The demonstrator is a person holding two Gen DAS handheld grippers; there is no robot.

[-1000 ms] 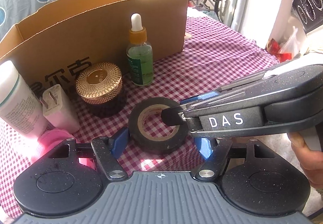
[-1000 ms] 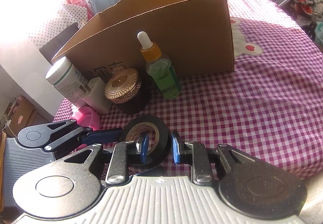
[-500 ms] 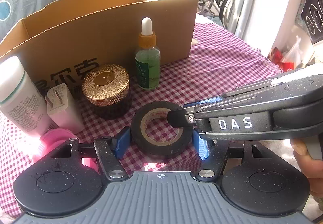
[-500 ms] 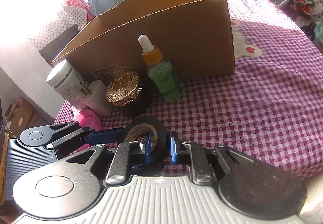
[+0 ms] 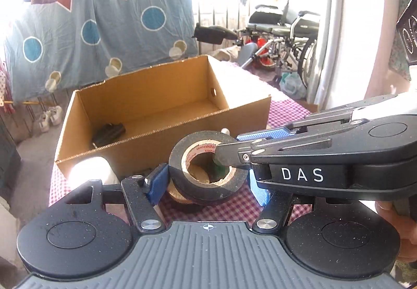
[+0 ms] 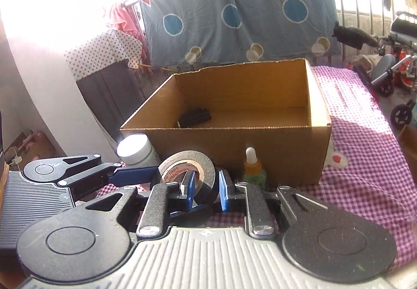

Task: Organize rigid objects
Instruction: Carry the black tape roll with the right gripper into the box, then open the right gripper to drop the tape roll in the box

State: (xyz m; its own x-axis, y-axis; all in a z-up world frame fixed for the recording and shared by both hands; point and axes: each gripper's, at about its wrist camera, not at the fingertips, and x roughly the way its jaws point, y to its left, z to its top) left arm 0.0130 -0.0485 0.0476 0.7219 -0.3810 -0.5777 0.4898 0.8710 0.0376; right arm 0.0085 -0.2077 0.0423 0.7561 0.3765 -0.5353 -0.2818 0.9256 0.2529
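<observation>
Table (image 6: 365,158) under pink checked cloth. Open cardboard box (image 6: 260,143) on it; small black item (image 6: 194,116) lies inside at left end. White bottle (image 6: 135,149) and dropper bottle (image 6: 252,166) stand before box's near wall. Black tape roll (image 5: 207,165) held off the table, in front of box. Left gripper (image 5: 207,179) fingers clamp its outer sides; right gripper (image 6: 206,190) fingers pinch its wall, one inside the core.
</observation>
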